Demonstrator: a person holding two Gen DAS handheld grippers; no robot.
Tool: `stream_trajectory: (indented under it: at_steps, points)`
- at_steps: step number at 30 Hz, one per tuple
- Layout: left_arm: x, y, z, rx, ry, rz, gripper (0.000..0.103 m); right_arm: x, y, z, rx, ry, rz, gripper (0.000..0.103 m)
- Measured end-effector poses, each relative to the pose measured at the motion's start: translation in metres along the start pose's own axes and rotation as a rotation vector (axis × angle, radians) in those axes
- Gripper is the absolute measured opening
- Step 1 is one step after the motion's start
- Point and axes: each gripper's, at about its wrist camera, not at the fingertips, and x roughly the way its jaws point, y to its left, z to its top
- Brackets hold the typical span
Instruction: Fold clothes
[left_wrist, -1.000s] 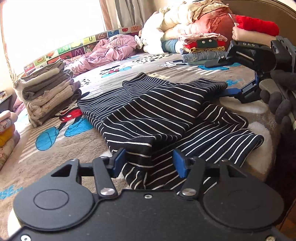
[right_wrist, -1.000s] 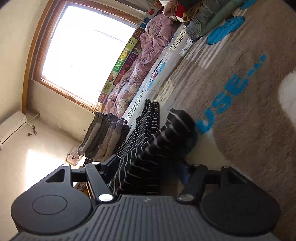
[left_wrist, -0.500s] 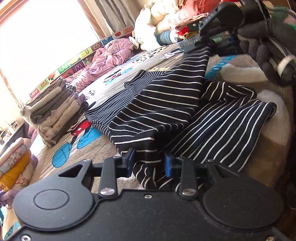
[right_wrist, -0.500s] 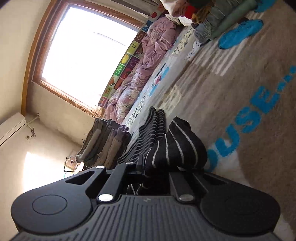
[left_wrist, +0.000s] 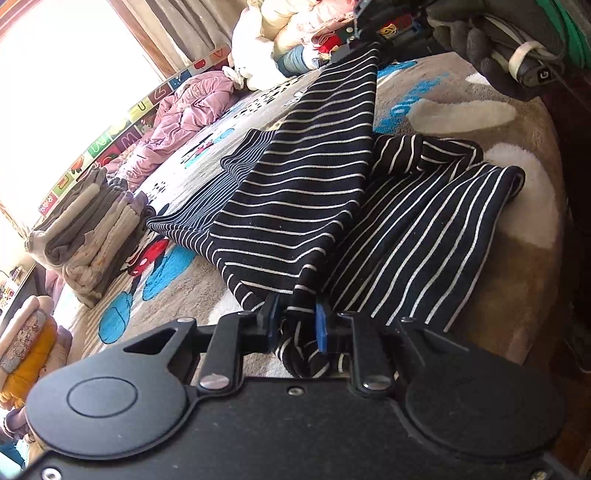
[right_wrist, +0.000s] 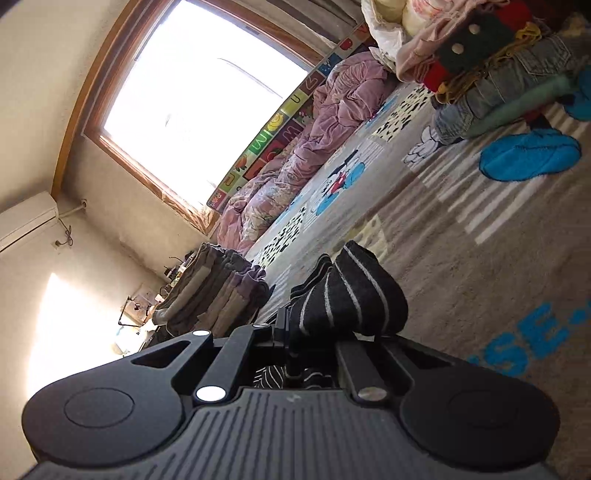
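Observation:
A black garment with thin white stripes (left_wrist: 306, 192) lies on the cartoon-print bed cover (left_wrist: 517, 295). My left gripper (left_wrist: 295, 325) is shut on its near edge, low over the bed. My right gripper (left_wrist: 354, 44) is shut on the far edge and holds it raised, so the upper layer stretches taut between the two. In the right wrist view my right gripper (right_wrist: 310, 332) pinches a bunched fold of the striped cloth (right_wrist: 354, 291). The lower layer (left_wrist: 424, 240) lies on the bed to the right.
A stack of folded grey and beige clothes (left_wrist: 88, 236) stands at the left. A pink quilt (left_wrist: 184, 122) lies by the window. A pile of mixed clothes (right_wrist: 480, 66) sits at the far end. More folded items (left_wrist: 26, 343) are at the far left edge.
Both grippers closed on the striped garment. The right gripper lifted its far edge up and away, pulling the top layer taut. The left gripper rose slightly with the near edge.

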Motion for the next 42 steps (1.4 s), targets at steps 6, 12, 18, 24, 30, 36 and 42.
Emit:
stream_trajectory:
  at_steps: [6, 12, 18, 24, 30, 36, 42]
  points:
    - [-0.016, 0.035, -0.004, -0.187, -0.052, -0.153, 0.016, -0.009, -0.026, -0.006, 0.072, 0.004, 0.001, 0.007]
    - [-0.022, 0.081, -0.010, -0.454, -0.137, -0.161, 0.016, -0.013, -0.040, -0.011, 0.135, 0.003, 0.007, 0.006]
    - [-0.001, 0.045, 0.005, -0.224, -0.047, -0.232, 0.016, -0.043, -0.017, -0.020, 0.103, -0.013, 0.067, 0.006]
    - [-0.004, 0.048, 0.001, -0.232, -0.022, -0.338, 0.016, -0.046, -0.028, -0.017, 0.098, -0.005, 0.035, 0.006]
    - [-0.027, 0.082, -0.014, -0.398, -0.125, -0.363, 0.017, -0.038, -0.050, -0.026, 0.181, 0.016, -0.034, 0.006]
    - [-0.023, 0.115, -0.021, -0.581, -0.163, -0.306, 0.018, -0.046, -0.042, -0.028, 0.147, 0.011, -0.036, 0.007]
    - [-0.013, 0.102, -0.023, -0.540, -0.069, -0.341, 0.018, -0.032, -0.046, -0.022, 0.134, 0.013, 0.003, 0.007]
